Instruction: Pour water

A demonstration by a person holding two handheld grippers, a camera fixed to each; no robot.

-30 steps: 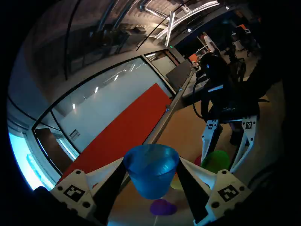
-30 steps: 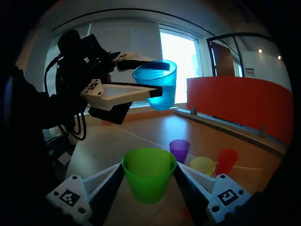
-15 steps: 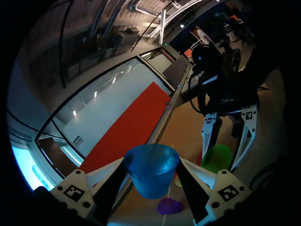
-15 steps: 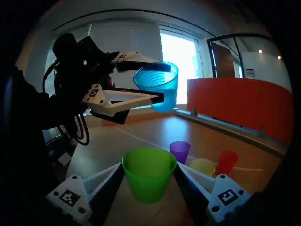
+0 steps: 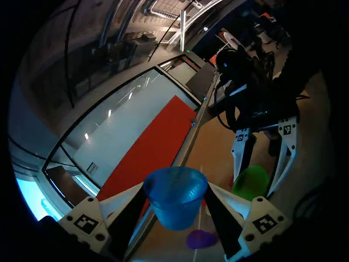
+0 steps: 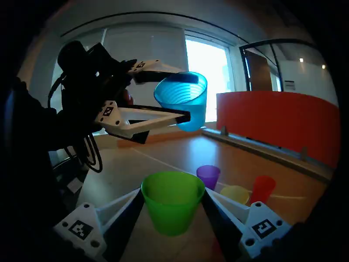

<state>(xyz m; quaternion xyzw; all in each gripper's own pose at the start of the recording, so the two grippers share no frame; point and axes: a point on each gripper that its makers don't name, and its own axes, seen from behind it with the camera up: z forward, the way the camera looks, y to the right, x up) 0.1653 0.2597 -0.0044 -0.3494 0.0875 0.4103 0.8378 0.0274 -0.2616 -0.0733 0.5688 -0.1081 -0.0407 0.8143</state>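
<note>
- purple cup (image 6: 208, 173): base hidden behind green cup (image 6: 173, 203), lower centre, right gripper view
- yellow cup (image 6: 234, 192): lower half hidden behind a finger of the right claw (image 6: 173, 192), lower right
- red cup (image 6: 263, 187): foot hidden behind the same finger
- blue cup (image 6: 181, 102): contents cannot be told, upper centre
- hand (image 6: 87, 102) holding the left claw (image 6: 189, 97): dark silhouette, upper left, detail lost
- green cup, left gripper view: sides covered by claw fingers, lower right
- far end of the room (image 5: 244, 26): too small and dark to make out, upper right

Purple cup (image 6: 208, 174), yellow cup (image 6: 234, 192), red cup (image 6: 263, 187) clustered ahead of right tool (image 6: 173, 193), bare table (image 6: 131, 168) to their left
</note>
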